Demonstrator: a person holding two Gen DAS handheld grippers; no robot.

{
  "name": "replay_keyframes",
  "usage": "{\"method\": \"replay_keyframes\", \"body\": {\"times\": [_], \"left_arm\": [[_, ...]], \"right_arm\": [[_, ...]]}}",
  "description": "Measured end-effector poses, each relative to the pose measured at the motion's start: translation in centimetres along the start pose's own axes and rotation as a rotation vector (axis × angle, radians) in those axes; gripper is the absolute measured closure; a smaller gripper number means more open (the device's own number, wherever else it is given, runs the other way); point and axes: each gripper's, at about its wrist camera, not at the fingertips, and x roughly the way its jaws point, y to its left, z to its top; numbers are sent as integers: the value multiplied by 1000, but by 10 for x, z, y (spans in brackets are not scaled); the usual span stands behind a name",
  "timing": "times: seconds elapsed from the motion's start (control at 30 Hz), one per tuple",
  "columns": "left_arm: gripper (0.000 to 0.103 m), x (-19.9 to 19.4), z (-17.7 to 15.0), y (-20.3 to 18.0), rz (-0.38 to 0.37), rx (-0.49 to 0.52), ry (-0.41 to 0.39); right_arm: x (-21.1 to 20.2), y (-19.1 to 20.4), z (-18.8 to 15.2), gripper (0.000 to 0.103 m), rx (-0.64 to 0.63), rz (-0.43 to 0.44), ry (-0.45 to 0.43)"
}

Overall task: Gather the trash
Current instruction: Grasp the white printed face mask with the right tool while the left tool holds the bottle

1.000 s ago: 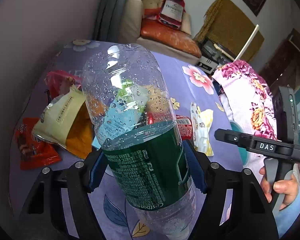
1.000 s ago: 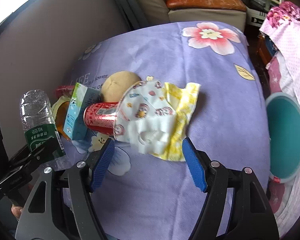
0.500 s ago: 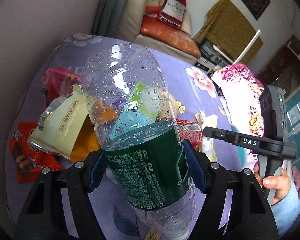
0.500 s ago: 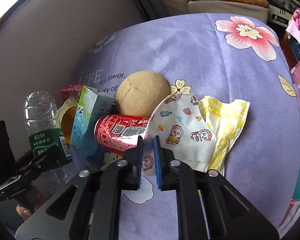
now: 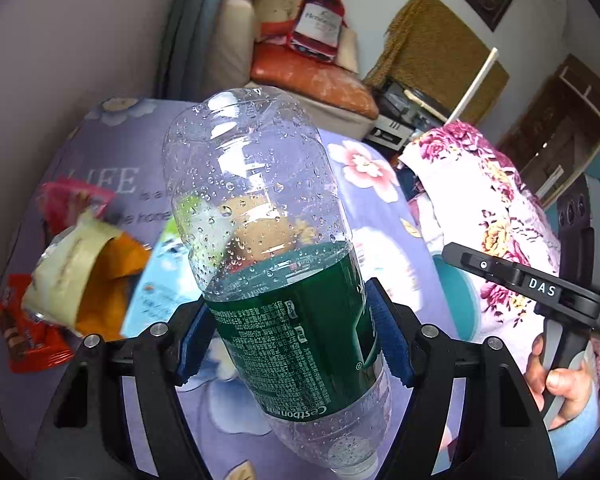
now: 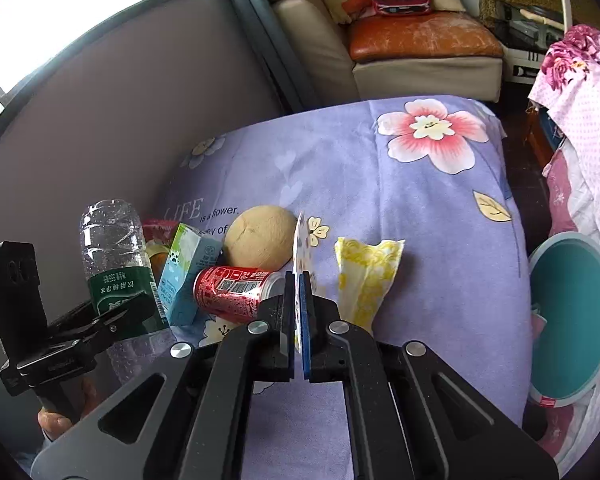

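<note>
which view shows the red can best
The right wrist view. The red can lies on its side in plain sight, label and barcode readable, just left of the right gripper, which is shut on the mask. In the left wrist view the can is almost wholly hidden behind the bottle held in the left gripper.

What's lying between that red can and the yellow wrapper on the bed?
In the right wrist view, the face mask, pinched edge-on in the right hand-held gripper, hangs between the red can and yellow wrapper.

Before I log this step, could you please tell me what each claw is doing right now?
Left claw: closed on the plastic bottle.
Right claw: shut on the printed face mask, seen edge-on.
</note>
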Motion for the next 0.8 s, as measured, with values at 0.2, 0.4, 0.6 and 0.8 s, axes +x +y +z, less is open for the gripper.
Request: {"method": "replay_keyframes", "body": {"times": [0.2,0.4,0.6,0.8], "left_arm": [[31,16,4,-30,-28,21,4],[31,22,0,-20,5,13,25],[31,21,4,14,33,-34,24],[31,28,7,36,35,-70,46]], "right_arm": [[-15,-19,-4,101,10,-5,20],[14,-28,-11,91,3,-24,102],[58,-25,-14,50,-30,-78,147],[96,-22,-23,46,-66,-144,212]]}}
